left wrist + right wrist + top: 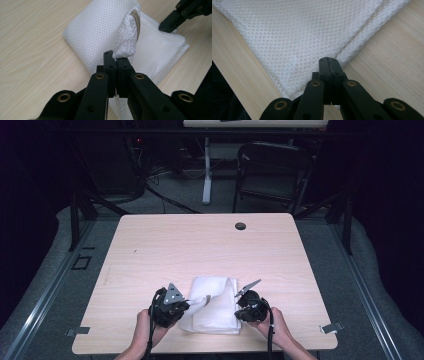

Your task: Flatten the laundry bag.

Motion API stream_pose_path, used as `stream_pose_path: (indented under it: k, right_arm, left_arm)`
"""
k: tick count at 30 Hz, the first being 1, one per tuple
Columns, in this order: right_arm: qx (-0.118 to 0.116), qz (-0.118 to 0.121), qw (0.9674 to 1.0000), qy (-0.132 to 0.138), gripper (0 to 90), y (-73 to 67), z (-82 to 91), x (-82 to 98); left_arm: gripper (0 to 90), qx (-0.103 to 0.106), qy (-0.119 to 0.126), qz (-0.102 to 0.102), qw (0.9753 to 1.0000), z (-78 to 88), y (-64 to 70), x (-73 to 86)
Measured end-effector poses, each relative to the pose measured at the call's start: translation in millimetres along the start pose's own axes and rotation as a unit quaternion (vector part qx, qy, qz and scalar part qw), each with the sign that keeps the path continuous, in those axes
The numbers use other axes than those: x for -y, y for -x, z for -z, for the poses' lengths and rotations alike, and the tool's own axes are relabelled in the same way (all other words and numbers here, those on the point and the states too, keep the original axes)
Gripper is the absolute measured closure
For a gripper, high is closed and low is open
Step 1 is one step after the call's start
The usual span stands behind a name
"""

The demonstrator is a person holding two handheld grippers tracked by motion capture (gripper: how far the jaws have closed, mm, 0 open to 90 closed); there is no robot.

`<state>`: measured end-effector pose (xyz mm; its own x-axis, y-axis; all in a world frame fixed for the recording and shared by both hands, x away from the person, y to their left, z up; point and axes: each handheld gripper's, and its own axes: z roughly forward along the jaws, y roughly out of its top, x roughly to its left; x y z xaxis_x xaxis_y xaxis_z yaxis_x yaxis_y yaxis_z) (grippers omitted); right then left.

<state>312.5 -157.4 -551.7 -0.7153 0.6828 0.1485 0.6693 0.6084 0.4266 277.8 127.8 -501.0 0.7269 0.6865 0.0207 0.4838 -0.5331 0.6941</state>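
One white mesh cloth (212, 305) lies folded near the front edge of the one table (200, 240), between two grippers. The left gripper (186, 304) has its jaws closed on a bunched flap of the cloth (126, 42), pinched up off the top layer so that a tan lining shows inside the raised fold. The right gripper (241, 306) sits at the cloth's right edge; in its own view the jaws are pressed together at a stitched hem (352, 42), apparently nipping it, though the pinch itself is hidden behind the tips. Two hands hold the grippers from the near side. The cloth's front hem lies close to the table edge; behind it the top is bare wood to one dark grommet (240, 226) near the far edge.
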Motion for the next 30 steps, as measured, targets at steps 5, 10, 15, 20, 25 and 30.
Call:
stream_pose_path:
  k: [5,10,15,20,25,30]
  right_arm:
    - [-0.002,-0.002,1.0,0.006,90.0,0.0,-0.5,0.8]
    - [-0.003,-0.003,1.0,0.007,90.0,0.5,-0.4,1.1]
    - [-0.008,-0.006,0.9999,0.008,90.0,0.6,-0.2,1.3]
    - [-0.008,0.0,0.9999,0.009,90.0,2.0,0.4,2.1]
    - [-0.009,0.0,0.9999,0.009,90.0,1.5,0.0,2.0]
    - [-0.009,-0.001,0.9999,0.01,90.0,1.4,-0.1,2.1]
  left_arm:
    - [88.7,-0.019,-0.007,0.014,0.9997,5.2,-11.9,8.2]
    - [88.7,-0.037,-0.014,0.023,0.9989,11.4,-21.0,15.7]
    - [88.7,-0.04,-0.032,0.031,0.9982,15.2,-31.0,23.4]
    - [88.7,-0.04,-0.052,0.037,0.9972,15.3,-36.7,29.0]
    - [88.6,-0.045,-0.064,0.044,0.996,14.4,-40.6,33.5]
    - [88.6,-0.044,-0.077,0.051,0.9947,14.0,-44.8,37.7]
